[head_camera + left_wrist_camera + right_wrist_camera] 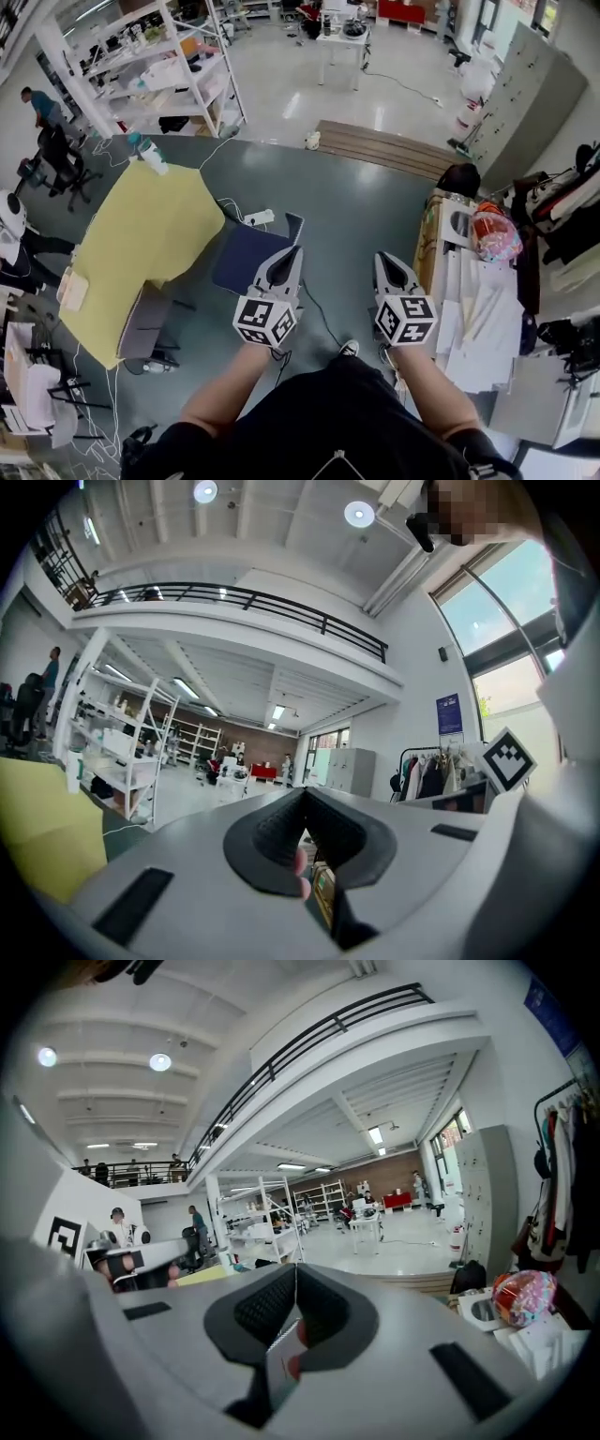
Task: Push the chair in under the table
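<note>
Chair [246,255], the one with the dark blue seat, stands clear on the floor just beyond and to the left of the left gripper [291,255], with its seat wholly outside the edge of the counter [141,234] under the yellow cloth, so by my reading the push has not begun and the whole job is left to do. Further left of that gripper, what looks like a second, grey chair [142,323] sits partly tucked under the counter's near edge. The left gripper has its jaws closed together with nothing held, and from the head view its tip overlaps the blue seat's right edge, though I cannot tell whether it touches the chair or merely hangs in front of it. The right gripper [387,261] is held alongside, well to the right of the chair over bare floor, jaws likewise closed on nothing. The chair's legs and base are hidden beneath the seat. Neither gripper view shows the chair at all: both look out level across the room, the left gripper view catching only a corner of the yellow cloth low at its left. The gap under the counter where the chair should go is hidden by the hanging cloth.
</note>
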A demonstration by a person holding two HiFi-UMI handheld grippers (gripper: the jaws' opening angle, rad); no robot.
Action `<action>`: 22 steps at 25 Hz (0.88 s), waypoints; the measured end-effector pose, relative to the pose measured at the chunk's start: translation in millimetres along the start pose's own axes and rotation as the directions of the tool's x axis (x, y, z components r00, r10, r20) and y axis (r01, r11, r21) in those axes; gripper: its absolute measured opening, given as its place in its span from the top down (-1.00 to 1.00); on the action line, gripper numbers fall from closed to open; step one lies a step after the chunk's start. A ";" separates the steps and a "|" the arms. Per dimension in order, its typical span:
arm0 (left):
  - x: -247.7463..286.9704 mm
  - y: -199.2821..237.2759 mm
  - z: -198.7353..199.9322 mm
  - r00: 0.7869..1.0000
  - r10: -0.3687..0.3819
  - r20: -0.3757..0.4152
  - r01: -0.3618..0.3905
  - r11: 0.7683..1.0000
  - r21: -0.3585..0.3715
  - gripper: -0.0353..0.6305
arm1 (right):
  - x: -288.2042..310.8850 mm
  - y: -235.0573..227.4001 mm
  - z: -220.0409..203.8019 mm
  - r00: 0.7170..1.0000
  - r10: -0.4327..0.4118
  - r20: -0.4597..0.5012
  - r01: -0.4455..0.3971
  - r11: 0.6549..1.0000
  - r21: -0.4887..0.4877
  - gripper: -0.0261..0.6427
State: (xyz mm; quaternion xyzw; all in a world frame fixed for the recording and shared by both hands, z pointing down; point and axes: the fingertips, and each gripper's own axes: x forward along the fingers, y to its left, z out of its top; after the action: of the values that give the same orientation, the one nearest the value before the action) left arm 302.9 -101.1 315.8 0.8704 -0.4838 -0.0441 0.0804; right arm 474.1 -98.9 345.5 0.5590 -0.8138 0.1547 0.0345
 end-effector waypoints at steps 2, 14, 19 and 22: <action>27.3 -7.9 -5.9 1.000 -0.020 -0.012 0.020 1.000 0.005 0.87 | 6.5 -27.1 4.6 1.000 -0.024 0.010 0.024 1.000 0.011 0.88; 150.4 -36.3 -30.7 0.998 -0.050 -0.049 0.051 0.998 0.023 0.87 | 55.2 -130.7 17.4 1.000 -0.024 -0.008 0.024 0.999 0.021 0.88; 167.5 -34.3 -40.9 0.995 -0.046 -0.089 0.049 0.998 0.032 0.87 | 73.0 -152.9 10.4 0.999 -0.028 -0.031 0.030 0.998 0.053 0.88; 180.5 -27.9 -45.5 0.992 -0.054 -0.115 0.059 0.998 0.038 0.86 | 81.7 -162.6 8.3 0.998 -0.045 -0.036 0.048 0.996 0.074 0.88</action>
State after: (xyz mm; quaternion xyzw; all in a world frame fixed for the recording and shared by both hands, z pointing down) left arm 428.5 -235.4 355.6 0.8863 -0.4544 0.0131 0.0887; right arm 594.3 -228.0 391.0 0.5761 -0.7935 0.1939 0.0311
